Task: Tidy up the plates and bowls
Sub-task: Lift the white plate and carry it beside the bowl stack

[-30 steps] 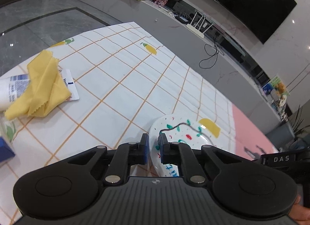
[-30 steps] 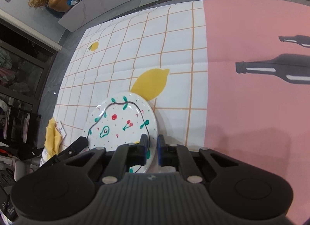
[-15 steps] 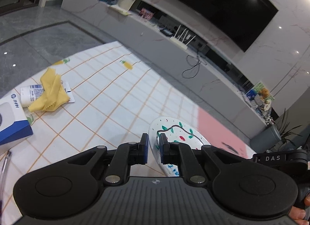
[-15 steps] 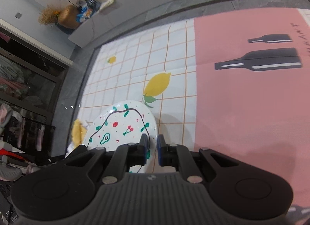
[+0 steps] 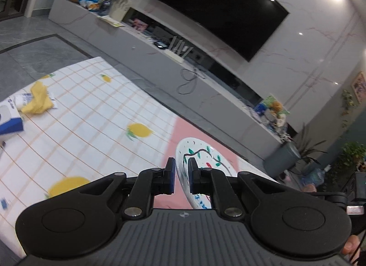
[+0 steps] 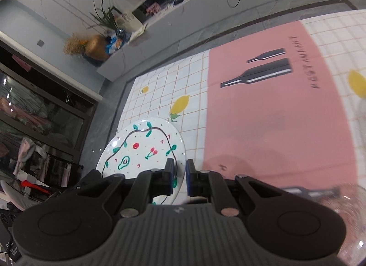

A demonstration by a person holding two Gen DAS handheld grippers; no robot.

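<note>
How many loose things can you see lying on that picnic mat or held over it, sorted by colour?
White: 2, the round white painted plate held up by its rim, and a white tube
Yellow: 1, the crumpled yellow cloth
Blue and white: 1, the cardboard box
Total: 4

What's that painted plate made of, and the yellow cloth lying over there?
The plate looks like glazed ceramic, possibly melamine: stiff, white, with a light glint over its painted cherries and avocado. The yellow cloth looks like soft matte fabric, perhaps microfibre: it lies crumpled in loose folds.
</note>
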